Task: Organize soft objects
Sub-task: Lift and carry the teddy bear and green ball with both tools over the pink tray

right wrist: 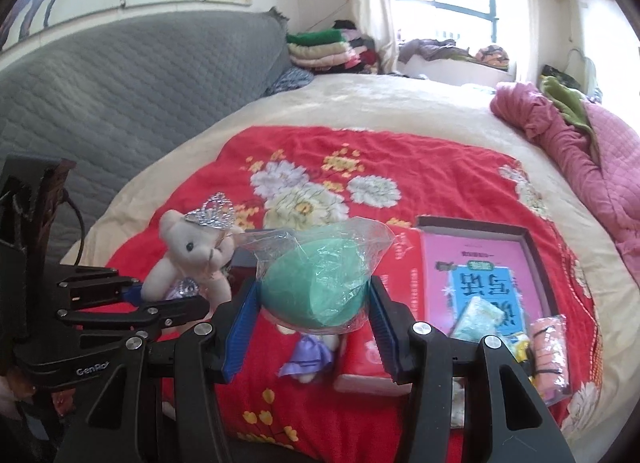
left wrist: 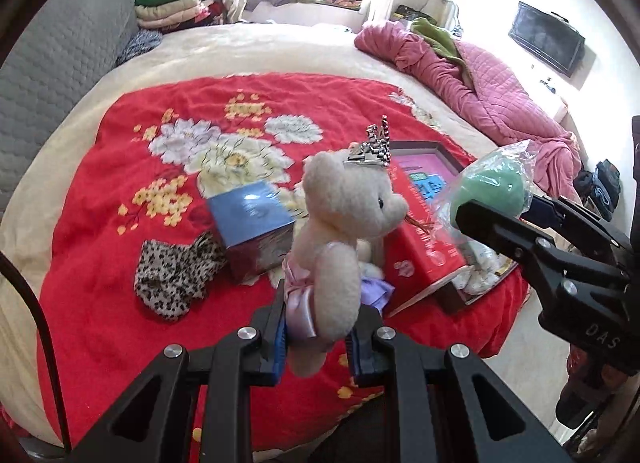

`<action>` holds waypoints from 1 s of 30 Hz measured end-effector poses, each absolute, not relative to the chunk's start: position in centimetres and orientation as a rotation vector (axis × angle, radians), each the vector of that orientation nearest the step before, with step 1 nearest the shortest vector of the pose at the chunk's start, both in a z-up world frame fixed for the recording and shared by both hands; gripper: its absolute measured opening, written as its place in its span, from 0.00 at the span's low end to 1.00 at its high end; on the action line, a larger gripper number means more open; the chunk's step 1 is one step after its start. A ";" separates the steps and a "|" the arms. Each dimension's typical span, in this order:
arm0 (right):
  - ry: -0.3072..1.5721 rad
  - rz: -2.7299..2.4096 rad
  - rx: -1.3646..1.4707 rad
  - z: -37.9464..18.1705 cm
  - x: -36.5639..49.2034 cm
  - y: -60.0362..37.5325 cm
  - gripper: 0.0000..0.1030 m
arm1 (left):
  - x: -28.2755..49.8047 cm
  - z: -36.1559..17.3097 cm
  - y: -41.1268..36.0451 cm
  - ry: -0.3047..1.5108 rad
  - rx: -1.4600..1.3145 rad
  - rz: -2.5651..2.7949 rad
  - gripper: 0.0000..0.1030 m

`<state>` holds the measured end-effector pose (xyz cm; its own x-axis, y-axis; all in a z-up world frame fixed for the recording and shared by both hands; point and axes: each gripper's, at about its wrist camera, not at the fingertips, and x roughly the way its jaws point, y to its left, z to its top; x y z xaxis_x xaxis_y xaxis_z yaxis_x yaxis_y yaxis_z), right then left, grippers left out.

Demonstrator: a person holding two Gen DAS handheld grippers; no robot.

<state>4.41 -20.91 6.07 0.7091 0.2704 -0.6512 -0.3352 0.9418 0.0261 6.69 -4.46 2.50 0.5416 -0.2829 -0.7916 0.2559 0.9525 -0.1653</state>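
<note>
My left gripper [left wrist: 316, 337] is shut on a white teddy bear [left wrist: 340, 219] with a silver crown and pink dress, held above the red blanket; the bear also shows in the right wrist view [right wrist: 188, 259]. My right gripper [right wrist: 316, 303] is shut on a green sponge in clear plastic wrap [right wrist: 316, 287], held above the blanket; it also shows in the left wrist view [left wrist: 490, 191]. An open red box [right wrist: 484, 279] with a pink booklet and small soft items lies at the right. A second small toy in a purple dress [right wrist: 306, 355] lies on the blanket below the sponge.
A blue box [left wrist: 252, 227] and a leopard-print cloth [left wrist: 176, 275] lie on the red flowered blanket [left wrist: 120, 167]. A pink quilt [left wrist: 492, 91] is heaped at the right edge of the bed. A grey headboard [right wrist: 120, 79] and folded clothes [right wrist: 320, 47] stand behind.
</note>
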 end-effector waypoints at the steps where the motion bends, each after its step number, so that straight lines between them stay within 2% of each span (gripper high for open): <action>1: 0.699 0.327 -0.083 6.4 4.2 -21.6 0.53 | 6.7 2.9 -5.0 0.941 -0.021 -0.325 0.23; 9: 0.669 0.164 -0.010 7.9 3.1 -29.2 0.53 | 7.4 4.1 -10.3 0.941 0.030 -0.384 0.23; 17: 0.675 -0.010 0.060 7.3 1.4 -37.2 0.53 | 9.1 3.0 -16.9 0.975 0.109 -0.463 0.23; 30: 0.813 -0.047 0.053 2.0 2.5 -40.1 0.53 | 13.1 -1.2 -25.3 1.105 0.223 -0.513 0.23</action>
